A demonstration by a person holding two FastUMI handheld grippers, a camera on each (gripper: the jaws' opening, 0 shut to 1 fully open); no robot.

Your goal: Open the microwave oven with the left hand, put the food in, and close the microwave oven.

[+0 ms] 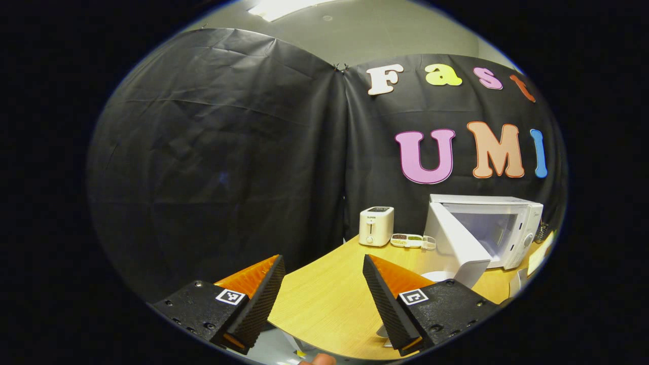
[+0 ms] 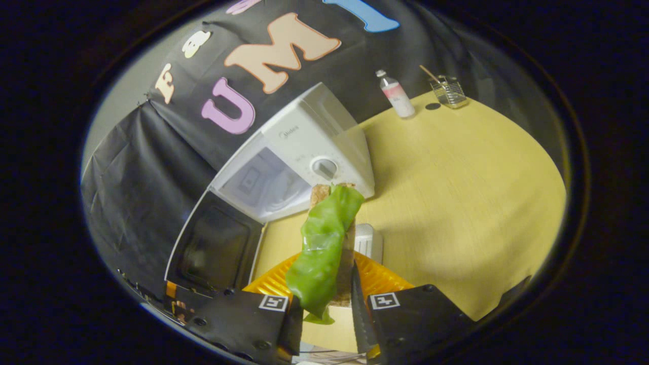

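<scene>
In the left gripper view, the left tongs point(image 1: 320, 296) stood apart over the tabletop point(image 1: 329, 299), with the microwave point(image 1: 499, 228) open beyond. In the right gripper view, the right tongs point(image 2: 327, 314) were clamped on the sandwich point(image 2: 327, 243), raised before the microwave's open door point(image 2: 215, 251).

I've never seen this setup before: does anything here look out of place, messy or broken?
Nothing looks broken or spilled. The microwave door hangs wide open, as the job needs. The right gripper holds the sandwich, with its green leaf drooping loosely out.
</scene>
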